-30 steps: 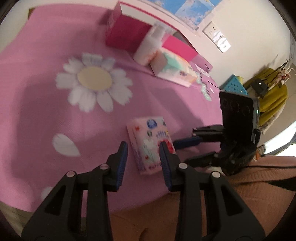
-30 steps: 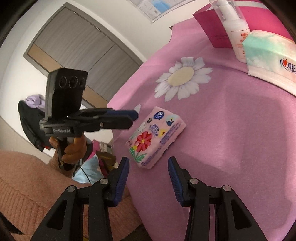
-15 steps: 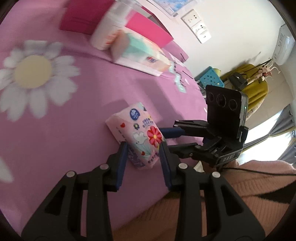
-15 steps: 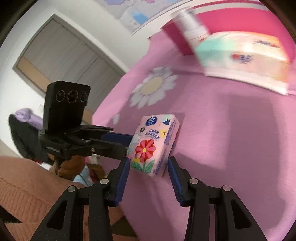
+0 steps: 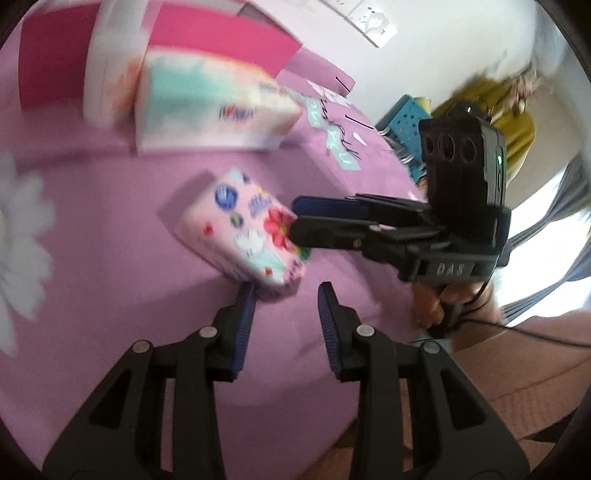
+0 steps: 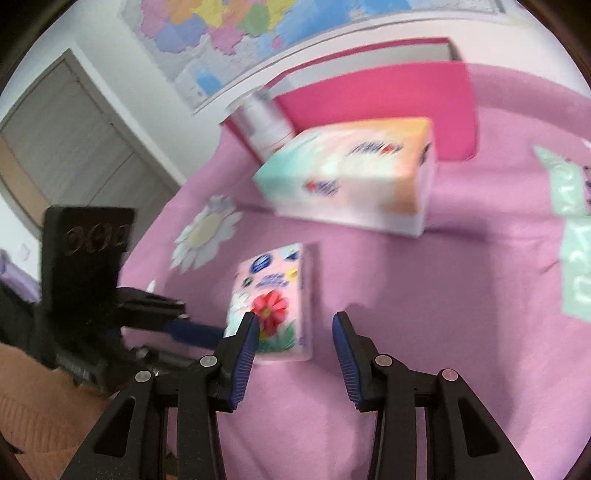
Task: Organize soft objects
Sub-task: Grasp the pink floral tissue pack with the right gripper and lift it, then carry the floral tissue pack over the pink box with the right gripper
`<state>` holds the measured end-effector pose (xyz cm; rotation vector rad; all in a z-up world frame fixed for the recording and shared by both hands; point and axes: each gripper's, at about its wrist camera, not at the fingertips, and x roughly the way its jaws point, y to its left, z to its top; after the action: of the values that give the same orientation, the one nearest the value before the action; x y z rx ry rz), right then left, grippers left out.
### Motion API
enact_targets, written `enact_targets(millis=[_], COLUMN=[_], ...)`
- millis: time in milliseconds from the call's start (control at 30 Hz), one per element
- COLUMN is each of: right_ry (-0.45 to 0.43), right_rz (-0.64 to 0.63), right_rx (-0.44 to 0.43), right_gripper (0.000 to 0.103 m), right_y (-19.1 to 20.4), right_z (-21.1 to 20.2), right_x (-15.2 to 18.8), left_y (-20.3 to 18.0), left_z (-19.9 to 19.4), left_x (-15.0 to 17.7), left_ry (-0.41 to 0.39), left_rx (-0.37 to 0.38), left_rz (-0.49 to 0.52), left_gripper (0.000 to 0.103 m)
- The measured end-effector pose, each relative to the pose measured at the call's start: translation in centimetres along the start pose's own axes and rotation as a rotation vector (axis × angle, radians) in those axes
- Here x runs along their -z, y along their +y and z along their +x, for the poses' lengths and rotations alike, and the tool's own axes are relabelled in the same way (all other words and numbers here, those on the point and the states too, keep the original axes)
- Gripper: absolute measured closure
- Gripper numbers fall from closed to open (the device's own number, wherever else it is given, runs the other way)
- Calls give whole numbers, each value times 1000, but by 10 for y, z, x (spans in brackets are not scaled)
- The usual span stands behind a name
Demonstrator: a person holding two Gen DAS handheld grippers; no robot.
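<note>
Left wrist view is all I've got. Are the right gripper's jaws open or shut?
Observer: Open. The right wrist view shows the right gripper with its jaws clearly apart.
Operator: Is the small tissue pack between them?
Observer: Its near end sits in the gap, toward the left-hand jaw, ungripped.
Operator: What's on the wall behind?
Observer: A coloured map.

Motion-blurred print on the large tissue pack point(image 5: 207, 99), perhaps a brand logo, unreadable.
</note>
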<state>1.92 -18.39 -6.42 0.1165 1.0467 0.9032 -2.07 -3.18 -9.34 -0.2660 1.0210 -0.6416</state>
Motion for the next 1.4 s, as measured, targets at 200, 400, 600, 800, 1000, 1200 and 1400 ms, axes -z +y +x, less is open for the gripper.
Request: enact_targets(millis=[200, 400, 600, 800, 1000, 1200, 1400], right_ry=[-25, 27, 19, -2, -47, -23, -2], right_rz=[63, 86, 128, 120, 157, 159, 166], right_rx=[-44, -138, -116, -88, -37, -61, -61], right_gripper=[61, 61, 65, 72, 70, 69, 69], right_y=[-11, -2, -7, -13, -26, -27, -20], right_z=[-16, -8, -4, -4, -18, -36, -23], right_x=[1, 14, 13, 6, 0, 13, 19], left_y=[10, 32, 31, 23, 14, 16, 10], left_z=[-34, -21, -1, 0, 3, -1, 9], left_x=[-22, -43, -42, -30, -18, -25, -27], left_ry=[-95, -71, -13, 18, 46, 11, 33], left_rx=[-125, -143, -84, -51, -32, -24, -38], left_rz=[54, 35, 27, 26, 33, 18, 30], left_gripper=[67, 67, 67, 67, 67, 67, 67])
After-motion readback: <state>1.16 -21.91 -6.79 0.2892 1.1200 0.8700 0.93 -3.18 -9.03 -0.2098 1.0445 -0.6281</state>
